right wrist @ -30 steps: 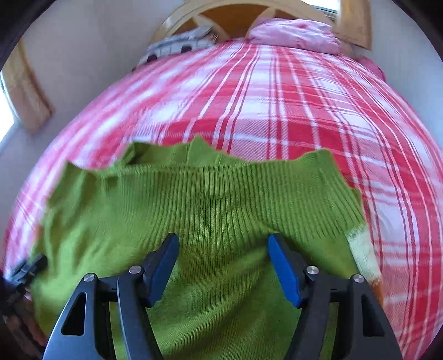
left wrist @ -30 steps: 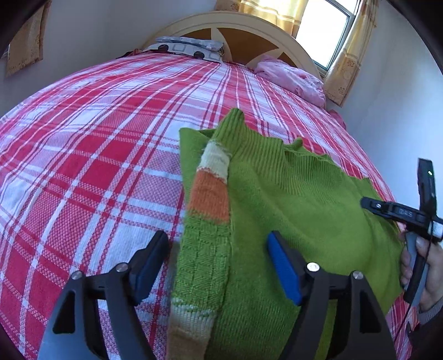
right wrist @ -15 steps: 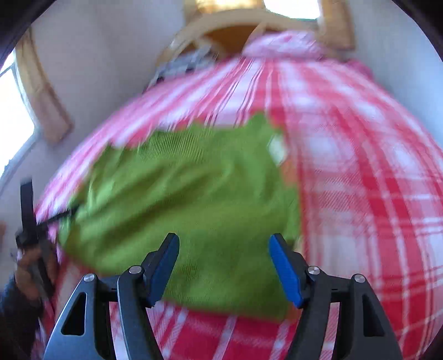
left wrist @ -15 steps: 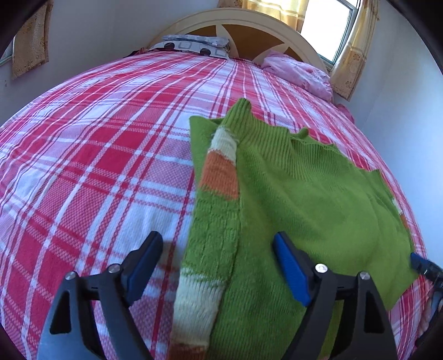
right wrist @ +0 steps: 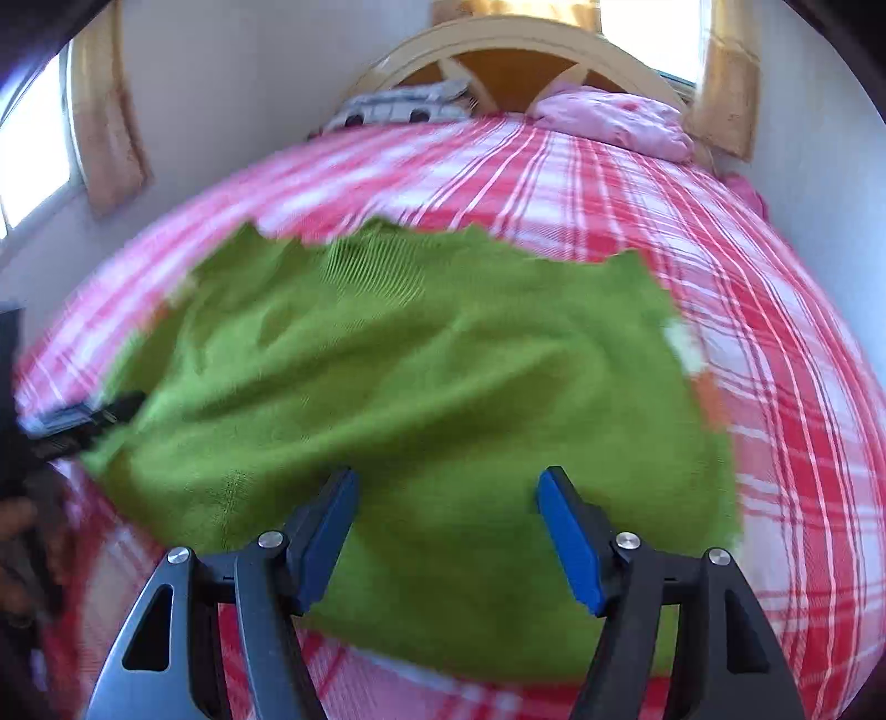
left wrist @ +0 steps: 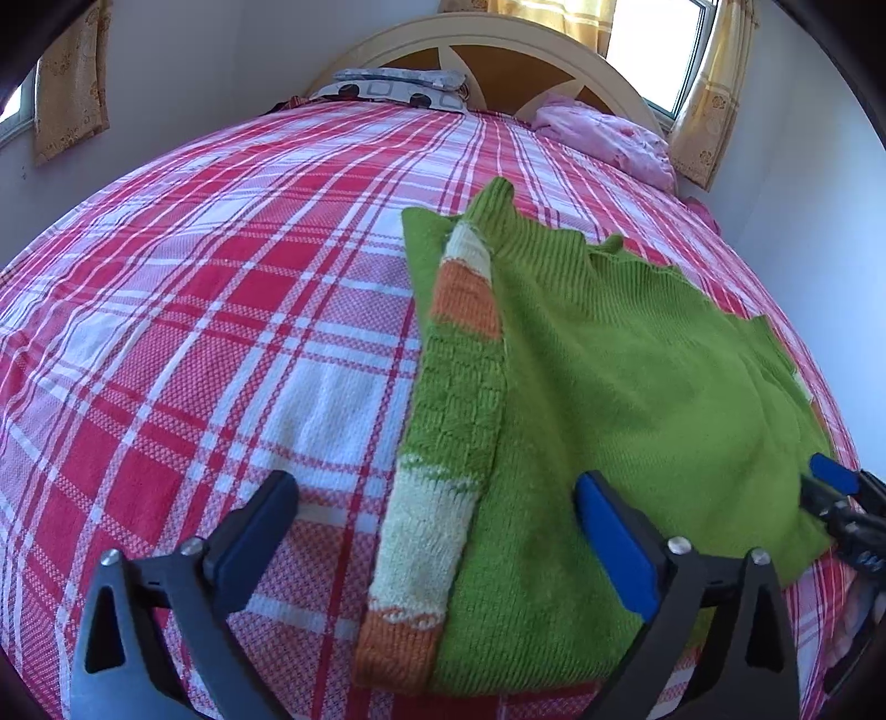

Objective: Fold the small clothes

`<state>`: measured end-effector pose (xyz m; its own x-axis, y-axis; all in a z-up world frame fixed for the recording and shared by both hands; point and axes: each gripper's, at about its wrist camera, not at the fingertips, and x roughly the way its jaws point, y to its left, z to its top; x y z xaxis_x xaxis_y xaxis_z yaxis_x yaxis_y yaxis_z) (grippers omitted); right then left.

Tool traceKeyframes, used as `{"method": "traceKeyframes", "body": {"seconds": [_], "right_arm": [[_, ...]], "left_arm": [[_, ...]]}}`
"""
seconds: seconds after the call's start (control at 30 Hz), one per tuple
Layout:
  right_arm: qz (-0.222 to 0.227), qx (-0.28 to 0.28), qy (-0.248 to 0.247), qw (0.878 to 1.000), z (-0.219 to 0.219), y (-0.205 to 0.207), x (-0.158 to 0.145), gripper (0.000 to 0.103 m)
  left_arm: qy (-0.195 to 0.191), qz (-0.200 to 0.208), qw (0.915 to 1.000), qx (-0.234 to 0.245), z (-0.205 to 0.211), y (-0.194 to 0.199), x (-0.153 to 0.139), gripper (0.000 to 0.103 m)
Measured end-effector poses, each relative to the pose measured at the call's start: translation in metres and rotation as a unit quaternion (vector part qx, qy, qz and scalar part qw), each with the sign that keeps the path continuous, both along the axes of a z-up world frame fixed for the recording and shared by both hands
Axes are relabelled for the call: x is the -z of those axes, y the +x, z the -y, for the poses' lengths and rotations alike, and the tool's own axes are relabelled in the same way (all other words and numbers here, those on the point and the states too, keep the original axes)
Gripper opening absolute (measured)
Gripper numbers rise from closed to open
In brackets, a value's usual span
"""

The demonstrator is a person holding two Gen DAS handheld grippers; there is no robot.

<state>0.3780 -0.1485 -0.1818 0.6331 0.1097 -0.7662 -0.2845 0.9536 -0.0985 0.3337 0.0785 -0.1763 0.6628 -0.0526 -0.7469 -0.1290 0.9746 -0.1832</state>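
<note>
A small green knitted sweater (left wrist: 620, 387) lies flat on the red and white plaid bedspread (left wrist: 221, 310). One sleeve (left wrist: 443, 432), striped cream and orange, is folded in along the sweater's left side. My left gripper (left wrist: 437, 531) is open and empty, above that sleeve near the hem. My right gripper (right wrist: 446, 526) is open and empty, above the sweater (right wrist: 421, 376) near its near edge. The right gripper's tip also shows in the left wrist view (left wrist: 830, 482) by the sweater's right edge. The right wrist view is blurred.
A wooden headboard (left wrist: 498, 50) stands at the far end of the bed. A patterned pillow (left wrist: 398, 91) and a pink bundle (left wrist: 603, 138) lie by it. Walls and curtained windows (left wrist: 703, 83) close in on both sides. The left gripper shows in the right wrist view (right wrist: 72, 421).
Both grippers have drawn back toward the sweater's near edge and stayed open. The right gripper swung away from the collar area. The sweater has not moved.
</note>
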Motion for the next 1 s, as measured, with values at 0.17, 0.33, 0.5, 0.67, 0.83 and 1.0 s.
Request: {"method": "traceKeyframes", "body": {"seconds": [0.17, 0.33, 0.5, 0.67, 0.83, 1.0], "right_arm": [[0.014, 0.016, -0.032, 0.999, -0.004, -0.013, 0.01, 0.07], [0.004, 0.01, -0.047, 0.999, -0.003, -0.023, 0.008, 0.07], [0.042, -0.002, -0.026, 0.999, -0.033, -0.027, -0.014, 0.07], [0.027, -0.05, -0.026, 0.998, -0.077, -0.014, -0.003, 0.07], [0.013, -0.045, -0.032, 0.998, -0.078, -0.021, 0.015, 0.071], [-0.002, -0.06, -0.015, 0.998, -0.068, -0.03, 0.016, 0.071]], "left_arm": [[0.004, -0.002, 1.0, 0.003, 0.001, -0.001, 0.001, 0.103], [0.014, -0.009, 0.9998, 0.014, 0.002, -0.006, 0.002, 0.103], [0.008, -0.007, 0.9998, 0.017, -0.001, -0.013, 0.001, 0.103], [0.015, -0.01, 0.9996, 0.021, 0.0, -0.017, 0.002, 0.103], [0.012, -0.007, 0.9996, 0.023, -0.001, -0.02, 0.001, 0.103], [0.005, -0.003, 0.9996, 0.026, -0.005, -0.025, -0.003, 0.103]]}}
